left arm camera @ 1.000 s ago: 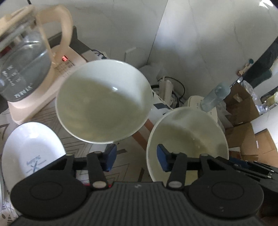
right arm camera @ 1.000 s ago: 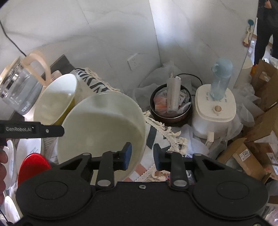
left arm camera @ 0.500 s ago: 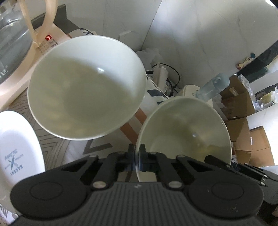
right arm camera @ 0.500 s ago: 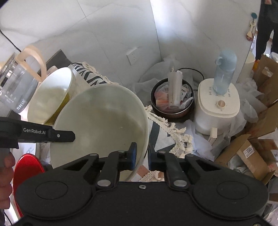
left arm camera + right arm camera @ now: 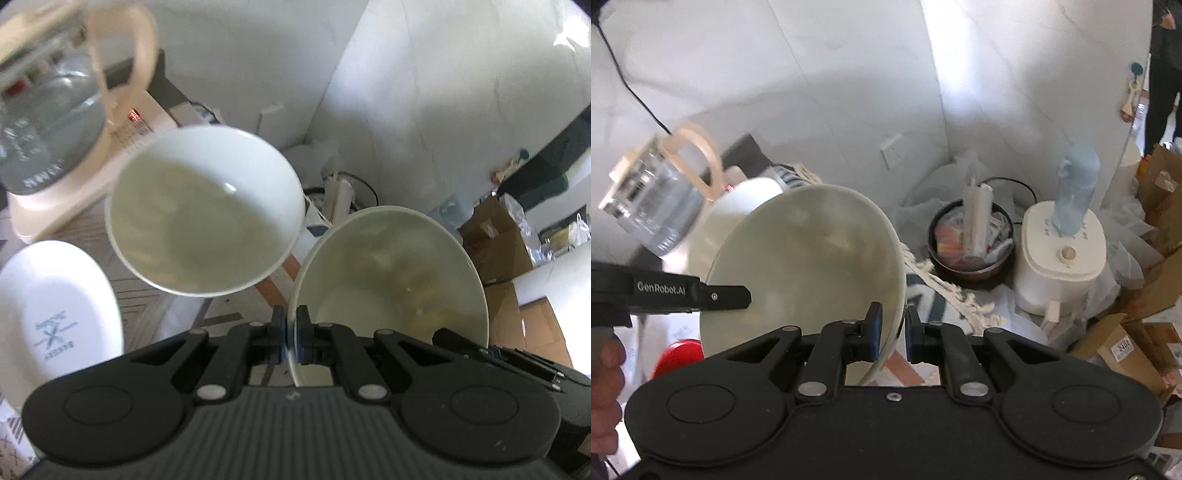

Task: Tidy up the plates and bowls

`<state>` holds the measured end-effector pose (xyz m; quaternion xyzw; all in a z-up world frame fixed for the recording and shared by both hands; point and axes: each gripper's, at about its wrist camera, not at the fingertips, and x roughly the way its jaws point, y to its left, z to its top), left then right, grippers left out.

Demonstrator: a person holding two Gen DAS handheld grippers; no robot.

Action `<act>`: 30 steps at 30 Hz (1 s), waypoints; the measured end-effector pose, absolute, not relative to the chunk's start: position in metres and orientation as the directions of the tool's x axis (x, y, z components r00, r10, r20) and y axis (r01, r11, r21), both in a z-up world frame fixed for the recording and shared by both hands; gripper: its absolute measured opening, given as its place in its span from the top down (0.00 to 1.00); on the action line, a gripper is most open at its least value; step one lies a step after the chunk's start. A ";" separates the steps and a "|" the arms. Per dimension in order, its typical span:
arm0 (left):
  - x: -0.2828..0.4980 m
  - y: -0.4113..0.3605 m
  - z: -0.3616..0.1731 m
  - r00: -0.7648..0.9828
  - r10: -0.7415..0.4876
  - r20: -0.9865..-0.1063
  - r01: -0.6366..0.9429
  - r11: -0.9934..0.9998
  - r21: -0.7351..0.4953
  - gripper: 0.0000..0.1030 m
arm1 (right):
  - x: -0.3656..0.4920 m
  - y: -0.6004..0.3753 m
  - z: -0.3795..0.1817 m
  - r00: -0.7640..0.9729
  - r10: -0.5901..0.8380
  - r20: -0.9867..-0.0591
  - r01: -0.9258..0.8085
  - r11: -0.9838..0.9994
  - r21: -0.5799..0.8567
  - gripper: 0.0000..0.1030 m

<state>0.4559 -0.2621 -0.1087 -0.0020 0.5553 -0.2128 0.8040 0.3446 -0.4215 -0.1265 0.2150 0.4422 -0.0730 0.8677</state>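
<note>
My left gripper [image 5: 290, 338] is shut on the left rim of a cream bowl [image 5: 391, 280], tilted and held in the air. My right gripper [image 5: 892, 330] is shut on the right rim of the same cream bowl [image 5: 812, 266]; the left gripper's finger [image 5: 701, 295] shows at its far rim. A second cream bowl [image 5: 207, 221] sits to the left of it, also seen behind it in the right wrist view [image 5: 738, 199]. A white plate with a blue logo [image 5: 55, 314] lies at lower left.
A glass kettle with a beige handle [image 5: 55, 129] stands on its base at left. Beyond the table edge are a dark pot [image 5: 971, 243], a white appliance [image 5: 1060, 251] with a blue bottle, and cardboard boxes [image 5: 1126, 347]. A red dish [image 5: 677, 356] lies lower left.
Both grippers went from open around the cream bowl's rim to shut on it. The bowl has been lifted and tilted, and the views now pull back from the second bowl.
</note>
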 end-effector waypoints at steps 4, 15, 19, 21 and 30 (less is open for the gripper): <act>0.445 -0.250 -0.089 0.346 -0.343 -0.873 0.303 0.922 -0.242 0.97 | 0.343 -0.417 -0.110 0.639 0.078 -0.765 0.263 0.913 0.312 0.88; 0.419 -0.207 -0.058 0.440 -0.301 -0.846 0.201 0.951 -0.234 0.97 | 0.340 -0.388 -0.082 0.696 0.147 -0.703 0.138 0.933 0.332 0.88; 0.411 -0.187 -0.051 0.458 -0.285 -0.842 0.159 0.958 -0.238 0.97 | 0.339 -0.374 -0.079 0.699 0.179 -0.693 0.101 0.934 0.343 0.88; 0.407 -0.178 -0.051 0.461 -0.271 -0.845 0.136 0.963 -0.234 0.97 | 0.340 -0.367 -0.078 0.698 0.194 -0.689 0.080 0.936 0.344 0.88; 0.391 -0.143 -0.056 0.464 -0.242 -0.852 0.061 0.968 -0.242 0.97 | 0.339 -0.339 -0.075 0.694 0.243 -0.678 0.009 0.938 0.346 0.88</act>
